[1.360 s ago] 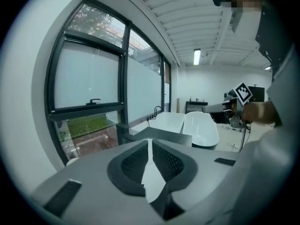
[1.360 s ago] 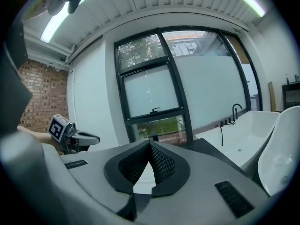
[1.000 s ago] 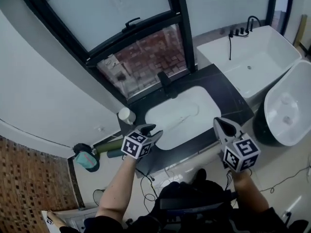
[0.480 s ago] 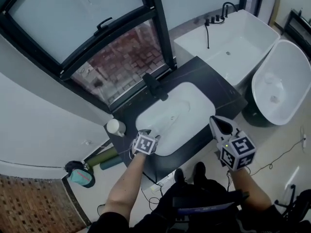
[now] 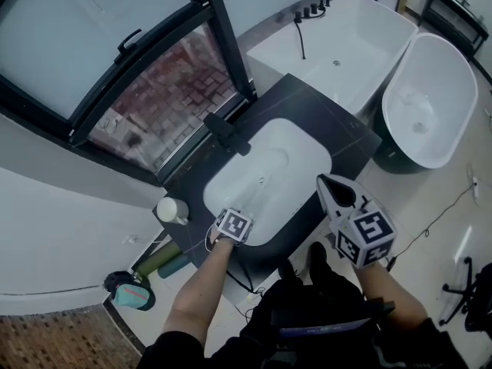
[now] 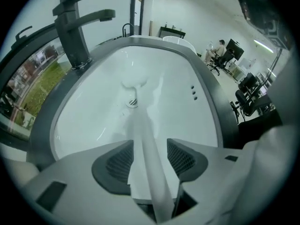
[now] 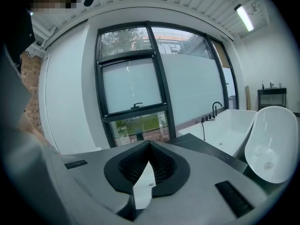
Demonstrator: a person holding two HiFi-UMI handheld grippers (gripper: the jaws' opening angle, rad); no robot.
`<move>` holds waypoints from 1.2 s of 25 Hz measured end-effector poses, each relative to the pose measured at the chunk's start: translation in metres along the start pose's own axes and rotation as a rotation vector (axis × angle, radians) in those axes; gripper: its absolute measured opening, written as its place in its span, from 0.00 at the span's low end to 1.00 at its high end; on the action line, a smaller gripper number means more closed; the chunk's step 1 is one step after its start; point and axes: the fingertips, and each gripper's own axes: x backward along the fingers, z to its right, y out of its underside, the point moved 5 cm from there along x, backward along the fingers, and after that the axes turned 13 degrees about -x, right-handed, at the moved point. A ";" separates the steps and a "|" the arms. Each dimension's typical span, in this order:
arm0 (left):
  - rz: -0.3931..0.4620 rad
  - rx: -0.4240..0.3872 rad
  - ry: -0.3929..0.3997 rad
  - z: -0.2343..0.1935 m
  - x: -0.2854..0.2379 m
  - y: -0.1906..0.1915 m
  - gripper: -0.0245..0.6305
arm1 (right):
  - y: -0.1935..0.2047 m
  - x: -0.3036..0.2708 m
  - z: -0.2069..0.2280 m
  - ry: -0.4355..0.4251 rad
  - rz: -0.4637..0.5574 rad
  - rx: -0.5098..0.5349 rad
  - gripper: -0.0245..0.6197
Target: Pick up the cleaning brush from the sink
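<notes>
The white cleaning brush lies in the white sink, its head by the drain and its long handle running toward me. My left gripper points steeply down into the basin. Its jaws have just been opening, and the handle runs between the open pads without being pressed. In the head view only the left gripper's marker cube shows, at the sink's near rim. My right gripper hovers over the counter's front right, jaws shut and empty.
A black faucet stands at the sink's back edge on the black counter. A white bottle sits at the counter's left end. A white bathtub and an oval tub lie to the right. A dark-framed window is behind.
My left gripper dropped from the counter's front edge down into the sink and tipped downward over the brush handle. The right gripper shifted slightly.
</notes>
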 end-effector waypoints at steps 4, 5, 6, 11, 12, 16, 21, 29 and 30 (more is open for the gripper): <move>0.060 -0.066 -0.020 -0.006 0.002 -0.011 0.39 | 0.000 0.008 -0.008 0.030 0.007 -0.004 0.00; 0.061 -0.104 -0.019 -0.004 0.003 -0.012 0.34 | 0.000 0.011 -0.012 0.036 0.010 -0.005 0.00; 0.047 -0.141 -0.020 0.000 0.003 -0.012 0.30 | 0.000 0.016 -0.014 0.040 0.012 -0.007 0.00; 0.004 -0.166 -0.043 0.005 -0.007 -0.014 0.18 | 0.005 0.034 -0.007 0.068 0.022 -0.021 0.00; 0.008 -0.161 -0.049 0.005 -0.008 -0.015 0.17 | 0.008 0.037 -0.005 0.072 0.025 -0.024 0.00; 0.028 -0.172 -0.070 0.010 0.001 -0.012 0.15 | 0.006 0.055 -0.009 0.079 0.041 -0.021 0.00; 0.041 -0.119 -0.098 0.022 0.023 0.001 0.15 | -0.001 0.091 -0.004 0.110 0.073 -0.019 0.00; 0.220 -0.068 -0.225 0.098 0.118 -0.011 0.15 | -0.024 0.149 0.027 0.073 0.111 -0.048 0.00; 0.223 -0.071 -0.246 0.110 0.129 -0.014 0.15 | -0.027 0.154 0.034 0.057 0.113 -0.054 0.00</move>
